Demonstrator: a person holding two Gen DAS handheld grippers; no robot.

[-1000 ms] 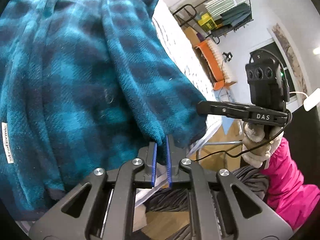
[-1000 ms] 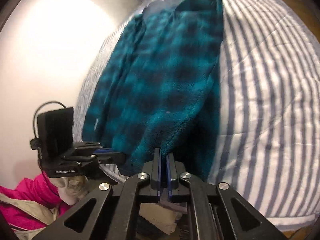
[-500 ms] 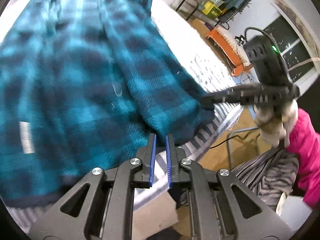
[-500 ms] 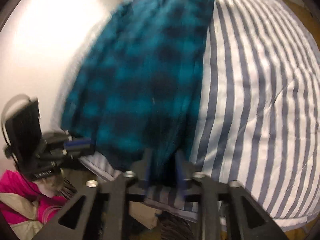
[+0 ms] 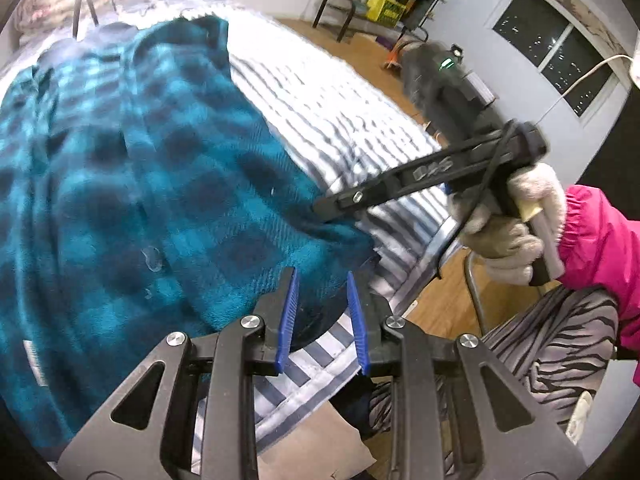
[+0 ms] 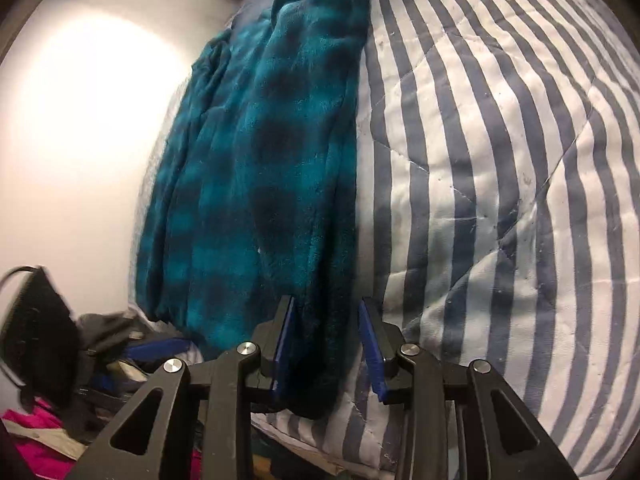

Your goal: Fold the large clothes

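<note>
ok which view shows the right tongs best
The left wrist view: the right tongs appear whole from the side, held by a gloved hand, tips at the teal plaid fleece. The right wrist view shows only their own parted fingers from behind, with fleece between them.

black hand-held gripper, blue pads; cream knit glove, pink sleeve.

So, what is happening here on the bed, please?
A person in a pink sleeve is folding a teal plaid fleece garment laid along the striped quilt, holding a gripper in each hand. Both have just let go of its near edge. The left gripper has just been opening, and its jaws stand apart over the hem. The right gripper is open too, with the fleece edge lying loose between its pads.
</note>
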